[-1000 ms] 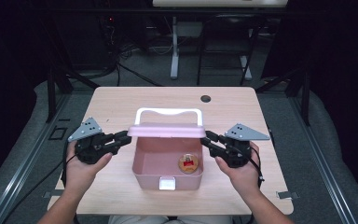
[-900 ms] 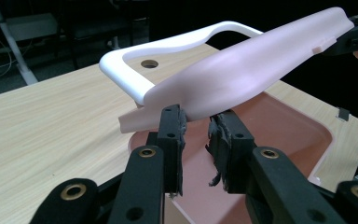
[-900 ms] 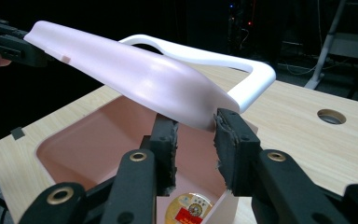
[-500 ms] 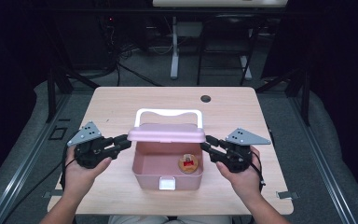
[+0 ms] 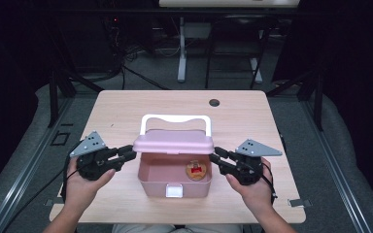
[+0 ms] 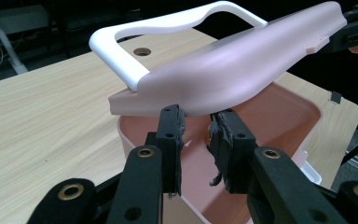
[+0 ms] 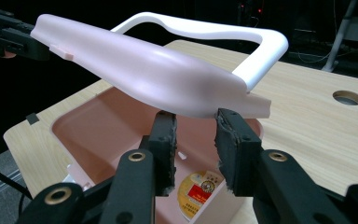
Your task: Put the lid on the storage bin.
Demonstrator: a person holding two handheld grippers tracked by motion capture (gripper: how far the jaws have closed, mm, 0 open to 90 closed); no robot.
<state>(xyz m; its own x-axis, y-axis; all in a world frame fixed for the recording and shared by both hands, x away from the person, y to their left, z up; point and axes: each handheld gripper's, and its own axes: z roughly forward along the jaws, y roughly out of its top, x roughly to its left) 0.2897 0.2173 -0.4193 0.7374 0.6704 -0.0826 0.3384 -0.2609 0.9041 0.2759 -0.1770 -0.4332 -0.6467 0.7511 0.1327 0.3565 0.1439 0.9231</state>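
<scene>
Lid (image 5: 173,142) hovering over box (image 5: 175,182) on counter (image 5: 121,111), looking light, stiff, slick. Left hand-held gripper (image 5: 128,153) and right hand-held gripper (image 5: 214,156) propping opposite end edges, jaws slightly parted, not pinching. Gripping edge flanges safest.

Light wood table (image 5: 126,116) with rounded corners, round cable hole (image 5: 214,103) near far edge. Grey floor (image 5: 24,131) around table, dark metal rails (image 5: 17,187) running along both sides. Behind table, white stand (image 5: 181,53) with angled legs, black cables (image 5: 141,48) strewn on floor. Room beyond dark, black curtains (image 5: 349,63) at right. Pale surface edge (image 5: 228,3) at top of high view. Light falls mainly on tabletop.
</scene>
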